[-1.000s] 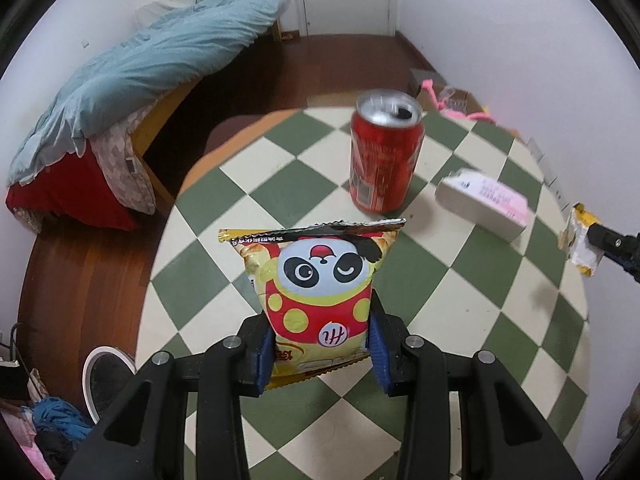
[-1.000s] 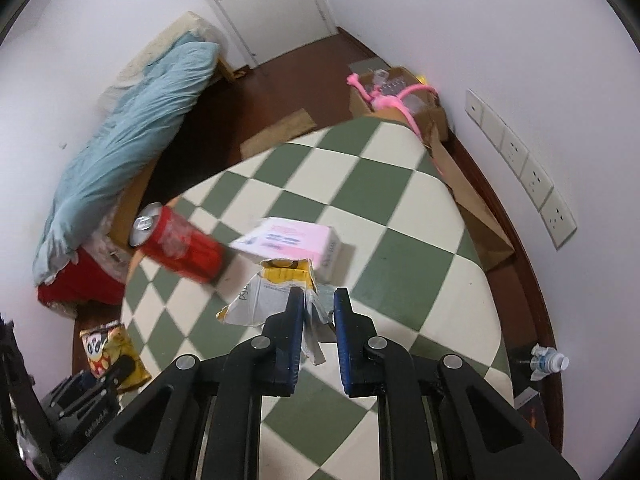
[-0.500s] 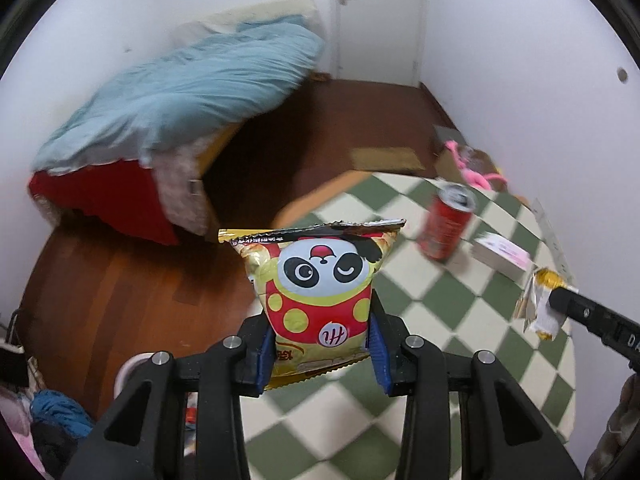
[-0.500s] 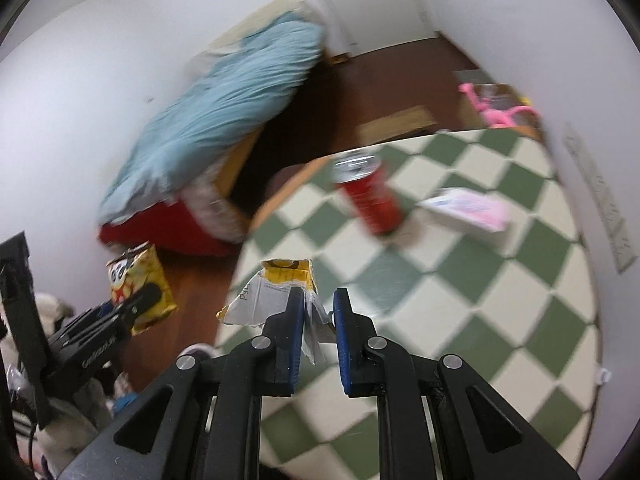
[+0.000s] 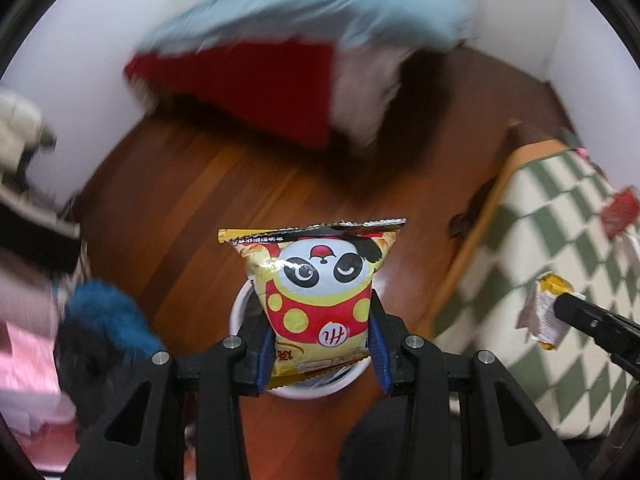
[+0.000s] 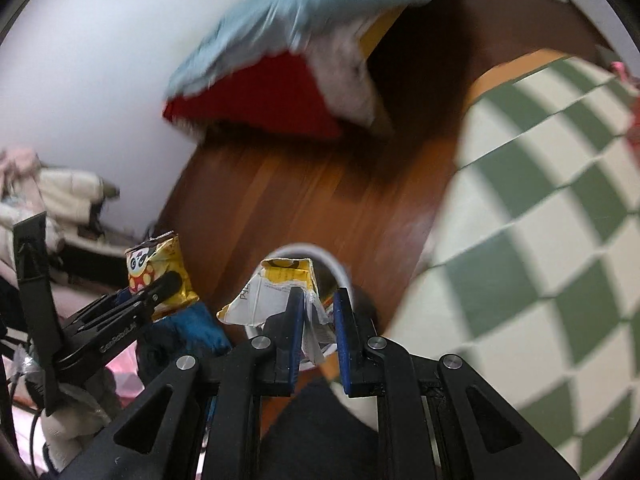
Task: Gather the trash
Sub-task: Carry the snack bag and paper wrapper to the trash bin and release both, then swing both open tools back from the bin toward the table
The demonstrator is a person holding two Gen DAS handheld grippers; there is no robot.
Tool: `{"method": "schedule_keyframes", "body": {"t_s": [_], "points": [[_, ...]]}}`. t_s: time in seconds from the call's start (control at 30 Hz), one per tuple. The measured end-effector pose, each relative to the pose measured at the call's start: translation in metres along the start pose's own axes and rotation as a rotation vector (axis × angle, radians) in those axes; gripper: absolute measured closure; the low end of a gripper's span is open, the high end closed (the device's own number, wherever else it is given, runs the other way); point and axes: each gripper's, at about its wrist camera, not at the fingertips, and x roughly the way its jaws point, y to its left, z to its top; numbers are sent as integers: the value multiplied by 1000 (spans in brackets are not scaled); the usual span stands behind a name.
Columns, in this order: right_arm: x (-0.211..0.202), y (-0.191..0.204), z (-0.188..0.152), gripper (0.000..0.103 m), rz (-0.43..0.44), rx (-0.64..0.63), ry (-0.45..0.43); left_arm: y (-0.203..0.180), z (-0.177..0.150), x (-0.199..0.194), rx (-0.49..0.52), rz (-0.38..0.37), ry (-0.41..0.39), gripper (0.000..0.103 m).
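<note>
My left gripper [image 5: 320, 344] is shut on a yellow and red panda snack bag [image 5: 320, 280], held upright above a white trash bin [image 5: 239, 312] on the wooden floor. My right gripper [image 6: 318, 320] is shut on a torn white and yellow wrapper [image 6: 272, 296], which hangs over the same bin's rim [image 6: 340, 268]. In the left wrist view the wrapper [image 5: 540, 312] and right gripper [image 5: 560, 304] sit at the right, by the table edge. The right wrist view shows the left gripper [image 6: 168, 284] with the panda bag [image 6: 154, 268] to the left. A blurred red can [image 5: 620, 210] stays on the table.
The green and cream chequered table [image 5: 560, 240] stands to the right of the bin. A bed with a light blue duvet [image 5: 304, 12] and red sheet [image 5: 256, 80] lies across the floor. Clothes and a blue cloth [image 5: 108, 316] pile up at the left. A dark trouser leg [image 6: 320, 420] is below.
Both grippers have swung left off the table and down over the white bin on the floor, each still holding its piece of trash. The can and pink box stayed on the table.
</note>
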Motion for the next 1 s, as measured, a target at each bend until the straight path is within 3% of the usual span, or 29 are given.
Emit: {"method": "schedule_keyframes", "body": {"t_s": [0.17,0.33,0.37,0.4,0.43,0.47,0.5,0.57,0.67,0.77,1.0], "points": [[96,30,-6,87,-17,-5,147,47,-9,51,-86,-22,115,65],[175,46,-6,87,-65,-37,261,70,-11,83,-133,-26,165,61],[188,47,-6,86,-82,-45,286,73,-12,85,-129,-1,162,49],[199,47,-4,85,-107,-54,303,75,-12,88,-119,48,152,28],[213,49,-3,85,-142,-72,331,77,-10,89,-109,89,145,16],[223,49,-2,74,-170,-83,351,79,-11,91,-99,133,140,4],[231,48,-2,52,-209,-94,364,83,-13,93,-96,160,139,4],[235,45,0,18,-232,-107,363,89,-14,96,-99,190,145,4],[238,42,3,13,-275,-142,360,98,-17,99,-107,215,147,4],[235,39,2,0,-313,-160,361,105,-20,101,-129,214,153,4],[222,42,3,0,-370,-210,336,104,-19,97,-130,223,144,4]]}}
